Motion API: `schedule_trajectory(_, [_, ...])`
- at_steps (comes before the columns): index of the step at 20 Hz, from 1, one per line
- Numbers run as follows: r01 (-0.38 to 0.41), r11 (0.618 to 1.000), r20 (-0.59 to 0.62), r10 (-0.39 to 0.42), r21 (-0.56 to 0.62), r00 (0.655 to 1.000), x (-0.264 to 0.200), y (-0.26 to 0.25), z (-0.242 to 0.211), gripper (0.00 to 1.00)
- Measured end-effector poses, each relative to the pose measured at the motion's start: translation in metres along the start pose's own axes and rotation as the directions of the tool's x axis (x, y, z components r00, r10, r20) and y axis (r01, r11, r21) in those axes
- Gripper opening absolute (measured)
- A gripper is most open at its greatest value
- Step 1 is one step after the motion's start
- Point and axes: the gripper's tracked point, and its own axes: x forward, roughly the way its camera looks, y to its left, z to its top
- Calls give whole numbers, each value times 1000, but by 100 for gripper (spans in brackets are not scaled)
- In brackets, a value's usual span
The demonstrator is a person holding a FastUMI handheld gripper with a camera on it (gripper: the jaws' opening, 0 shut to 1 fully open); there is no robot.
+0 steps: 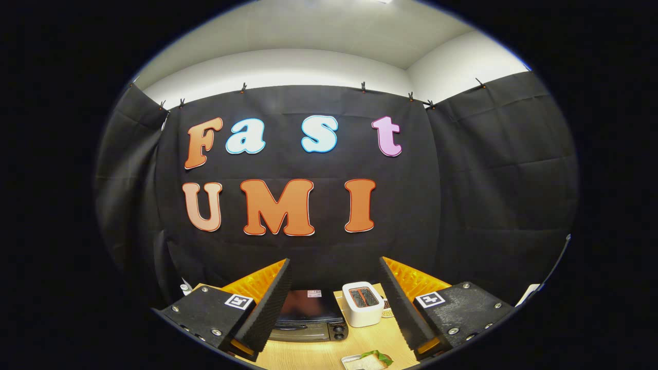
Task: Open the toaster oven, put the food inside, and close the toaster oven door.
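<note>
Pale wood-grain surface (318, 354) carries a glossy black toaster oven (308, 316), smooth white plastic toaster (363, 304) and metal tray (352, 362); the open claw (336, 288) wears ribbed matt black pads (270, 303).

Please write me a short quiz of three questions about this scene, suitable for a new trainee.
1. True or false: the toaster oven door is shut.
2. What stands right beside the toaster oven, on its knob side?
A. a white toaster
B. a kettle
C. a bowl
3. Fill in: the sandwich lies on a small metal ____, nearer the gripper than the oven.

Key
1. True. The dark door looks closed, with the handle across the front.
2. A.
3. tray. The gripper's fingers are spread wide and hold nothing; oven and toaster sit beyond them on the wooden table.
</note>
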Motion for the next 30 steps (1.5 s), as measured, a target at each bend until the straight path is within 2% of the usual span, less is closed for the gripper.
schedule_trajectory(9, [7, 1000, 8, -6, -11, 1000, 1, 2, -3, 99])
schedule_trajectory(14, [-6, 1000, 15, 6, -8, 1000, 18, 16, -17, 99])
schedule_trajectory(21, [-73, 997, -8, 73, 21, 997, 66, 57, -89, 99])
schedule_trajectory(27, [-133, 991, -159, 133, 11, 978, 101, 101, -180, 99])
schedule_trajectory(30, [-168, 986, -278, 160, -3, 947, 114, 120, -242, 99])
